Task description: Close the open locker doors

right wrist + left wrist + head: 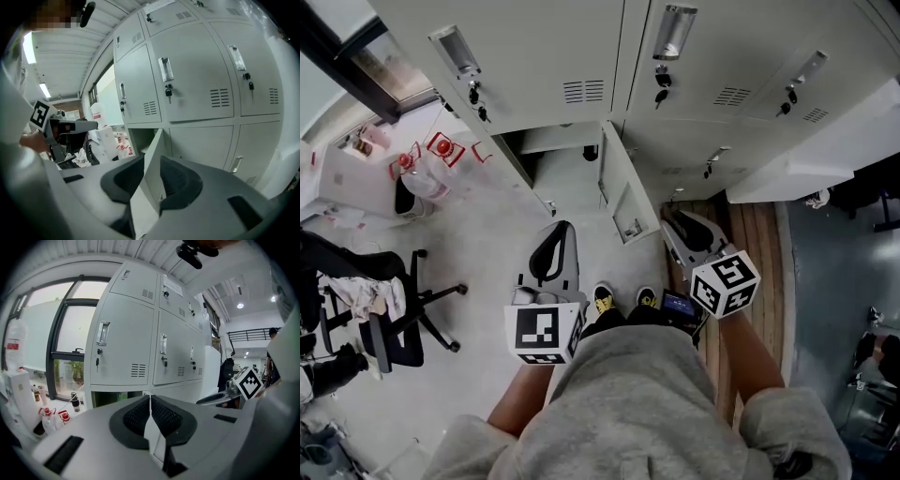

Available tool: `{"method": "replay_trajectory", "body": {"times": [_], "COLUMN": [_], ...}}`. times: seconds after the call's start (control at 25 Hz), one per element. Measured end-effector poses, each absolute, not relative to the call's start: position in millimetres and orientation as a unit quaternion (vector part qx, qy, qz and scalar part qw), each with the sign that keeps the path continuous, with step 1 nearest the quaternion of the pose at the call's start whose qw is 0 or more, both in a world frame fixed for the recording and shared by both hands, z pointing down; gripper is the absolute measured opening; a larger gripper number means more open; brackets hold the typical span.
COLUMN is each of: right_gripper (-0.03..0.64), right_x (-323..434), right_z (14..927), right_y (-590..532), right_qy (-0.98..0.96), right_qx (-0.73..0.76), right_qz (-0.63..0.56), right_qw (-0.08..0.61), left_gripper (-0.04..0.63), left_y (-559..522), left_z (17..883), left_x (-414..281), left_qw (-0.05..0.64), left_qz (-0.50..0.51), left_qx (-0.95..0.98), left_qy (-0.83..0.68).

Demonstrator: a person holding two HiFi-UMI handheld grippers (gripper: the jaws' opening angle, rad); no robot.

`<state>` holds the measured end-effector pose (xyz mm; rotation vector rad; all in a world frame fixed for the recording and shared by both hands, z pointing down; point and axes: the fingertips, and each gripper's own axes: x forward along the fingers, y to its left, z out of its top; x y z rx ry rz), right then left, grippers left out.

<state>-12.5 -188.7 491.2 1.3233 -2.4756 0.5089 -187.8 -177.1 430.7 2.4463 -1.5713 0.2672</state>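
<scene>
Open locker (112,398) mostly hidden behind left gripper (150,396) (jaws together).

The left hand-held gripper (558,236) points forward and a little down. Its jaws are pressed together. The right hand-held gripper (682,228) points forward and a little down too, but its jaws stand apart. The left forearm (520,403) and the right forearm (750,352) are bare and reach out from grey sleeves (787,422).
</scene>
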Motion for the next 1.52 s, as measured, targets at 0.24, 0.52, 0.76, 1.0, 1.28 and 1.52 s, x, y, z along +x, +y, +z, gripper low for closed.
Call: {"method": "replay_trajectory", "body": {"times": [0.24, 0.52, 0.76, 1.0, 1.28, 1.52], "right_gripper": [0.101, 0.101, 0.101, 0.101, 0.101, 0.101], "right_x": [-28, -43, -58, -87, -123, -154], "right_z": [507, 507, 508, 508, 508, 508], "right_y": [-187, -185, -183, -182, -184, -189], "right_qy": [-0.866, -0.877, -0.885, -0.900, -0.915, -0.922], "right_qx": [0.433, 0.410, 0.390, 0.356, 0.323, 0.307], "right_qz": [0.199, 0.197, 0.202, 0.195, 0.191, 0.188], "right_qw": [0.152, 0.154, 0.153, 0.156, 0.149, 0.143], "left_gripper": [0.017, 0.017, 0.017, 0.017, 0.017, 0.017], "left_y": [-173, -169, -168, -164, -155, -144], "left_z": [435, 441, 441, 450, 457, 463], "left_x": [-197, -202, -207, -221, -242, -265], "left_qw": [0.116, 0.119, 0.118, 0.124, 0.131, 0.140], "left_qz": [0.096, 0.102, 0.104, 0.117, 0.122, 0.122], "left_qx": [0.821, 0.813, 0.807, 0.795, 0.776, 0.757], "left_qy": [-0.551, -0.560, -0.569, -0.582, -0.605, -0.626]}}
